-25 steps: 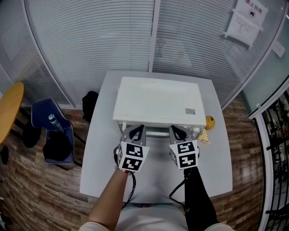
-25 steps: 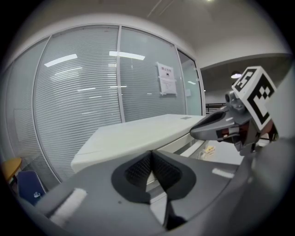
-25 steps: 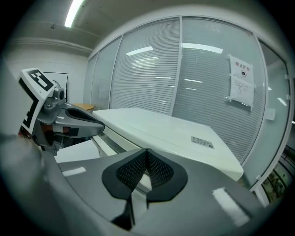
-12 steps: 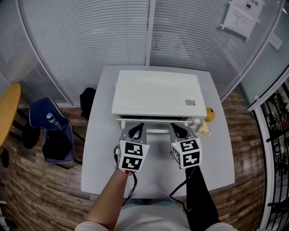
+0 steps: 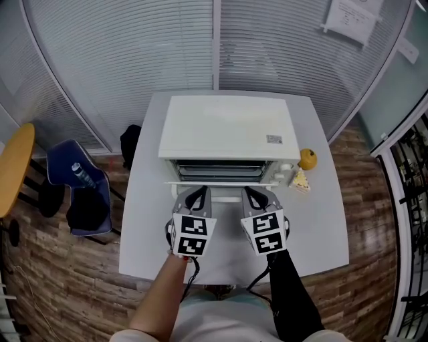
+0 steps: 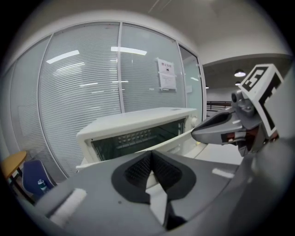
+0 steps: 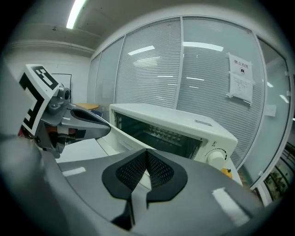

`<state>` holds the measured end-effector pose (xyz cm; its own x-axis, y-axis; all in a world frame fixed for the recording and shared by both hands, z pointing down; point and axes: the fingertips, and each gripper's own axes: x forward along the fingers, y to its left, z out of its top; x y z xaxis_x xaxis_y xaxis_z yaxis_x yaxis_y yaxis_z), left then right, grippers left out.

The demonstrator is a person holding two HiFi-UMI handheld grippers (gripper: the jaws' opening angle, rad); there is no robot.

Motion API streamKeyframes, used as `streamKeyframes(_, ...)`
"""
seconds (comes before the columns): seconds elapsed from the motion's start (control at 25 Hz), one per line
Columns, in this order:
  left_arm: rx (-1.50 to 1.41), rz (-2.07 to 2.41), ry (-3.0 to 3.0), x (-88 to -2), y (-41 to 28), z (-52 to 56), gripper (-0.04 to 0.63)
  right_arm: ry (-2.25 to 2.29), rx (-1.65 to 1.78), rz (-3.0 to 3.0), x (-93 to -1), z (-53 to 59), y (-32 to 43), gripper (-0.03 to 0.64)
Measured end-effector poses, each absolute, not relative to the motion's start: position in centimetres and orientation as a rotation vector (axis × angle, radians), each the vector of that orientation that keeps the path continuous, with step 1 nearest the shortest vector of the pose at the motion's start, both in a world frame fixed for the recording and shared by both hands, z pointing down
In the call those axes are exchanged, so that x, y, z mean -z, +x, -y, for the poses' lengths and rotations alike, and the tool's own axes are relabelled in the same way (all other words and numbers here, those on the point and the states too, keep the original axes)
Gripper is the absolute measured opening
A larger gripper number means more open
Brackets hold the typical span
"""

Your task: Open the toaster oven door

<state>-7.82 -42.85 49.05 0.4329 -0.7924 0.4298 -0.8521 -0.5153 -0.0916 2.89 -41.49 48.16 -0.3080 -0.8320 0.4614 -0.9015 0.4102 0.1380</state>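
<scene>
left gripper (image 5: 198,192): jaws closed, pads meeting tip to tip in the left gripper view (image 6: 151,154). tips sit right at the free top edge of the toaster oven door (image 5: 221,181). white of the door shows through the slit behind the tips, can't tell if any of it is actually pinched

right gripper (image 5: 252,192): same, pads together at the tips (image 7: 146,152), at the same door edge and a bit right of the left one. both grippers side by side, near the middle of the door

toaster oven (image 5: 227,127): white, centred toward the back of the table (image 5: 144,220), front facing the person. door tilted partway down, dark cavity open above it, and the gripper views show a row of holes in the back wall. knob (image 7: 216,156) on the panel at the oven's right

table: white, square. small yellow round thing (image 5: 307,159) beside the oven's right front corner, pale wedge (image 5: 299,180) just in front of it

left forearm (image 5: 167,294) bare, right arm in a black sleeve (image 5: 291,294)

room: curved glass wall with blinds (image 5: 134,53) behind the table, paper notice (image 5: 346,20) on it upper right. wood floor (image 5: 53,280). blue chair (image 5: 80,194) with a bottle on it to the left, black bag (image 5: 131,143) by the table's left edge, and the yellow round tabletop (image 5: 13,167) at far left
</scene>
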Motion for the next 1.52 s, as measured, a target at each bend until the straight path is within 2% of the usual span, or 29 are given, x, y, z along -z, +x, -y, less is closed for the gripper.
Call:
streamKeyframes(1.04, -0.770, 1.452, 2.383, -57.9, -8.3, 33.6, 0.057, 1.300, -0.290, 2.263, -57.6, 31.5, 1.4, 0.002)
streamKeyframes(1.52, -0.741, 1.426, 2.367, -61.5, -8.7, 31.6, 0.057, 1.384, -0.283, 2.213, -61.2, 29.5, 1.3, 0.001)
